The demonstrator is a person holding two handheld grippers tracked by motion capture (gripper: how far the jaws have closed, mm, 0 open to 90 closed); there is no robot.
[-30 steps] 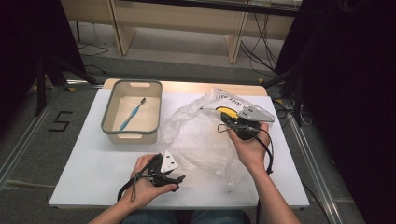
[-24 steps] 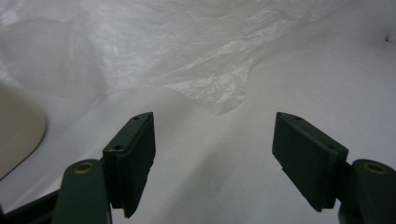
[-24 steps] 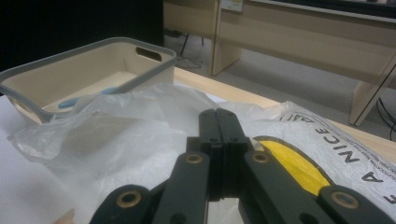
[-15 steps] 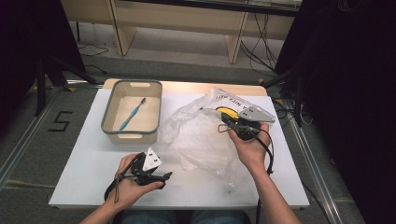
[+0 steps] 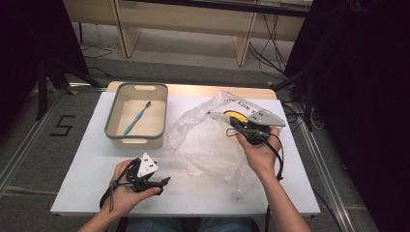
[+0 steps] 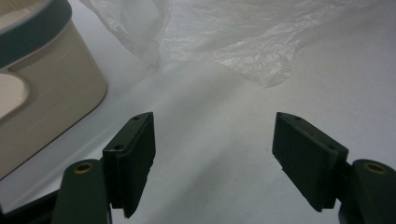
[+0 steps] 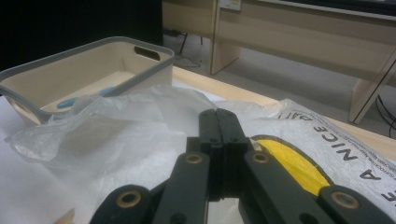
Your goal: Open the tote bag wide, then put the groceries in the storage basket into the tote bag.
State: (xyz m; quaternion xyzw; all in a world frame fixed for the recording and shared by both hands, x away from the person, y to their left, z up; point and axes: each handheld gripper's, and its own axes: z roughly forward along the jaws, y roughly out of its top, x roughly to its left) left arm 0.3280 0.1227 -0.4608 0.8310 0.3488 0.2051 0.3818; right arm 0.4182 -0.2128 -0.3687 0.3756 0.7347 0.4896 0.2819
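**A:** What is on the table [image 5: 87,193], and why is it laid out this way?

**B:** A crumpled clear plastic bag [image 5: 208,145] lies right of the middle, reaching toward the far right corner. The right gripper [image 5: 237,131] holds its upper edge, jaws closed flat on the film, seemingly to lift the mouth of the bag and keep it open. A beige bin [image 5: 113,123] stands near the far left corner, just beside the bag, with a blue toothbrush [image 5: 137,118] lying inside; my guess is that the toothbrush is meant for the bag.

**A:** And the other hand?

**B:** The left gripper [image 5: 164,181] rests low near the near edge, left of centre, pointing across the table toward the bag. Its jaws stand wide apart with bare table between them, holding nothing.

**A:** How are the arms posed?

**B:** Both forearms come in from the near edge. The right hand [image 5: 256,150] reaches forward, raised over the bag; the left hand [image 5: 126,186] lies close to the tabletop.
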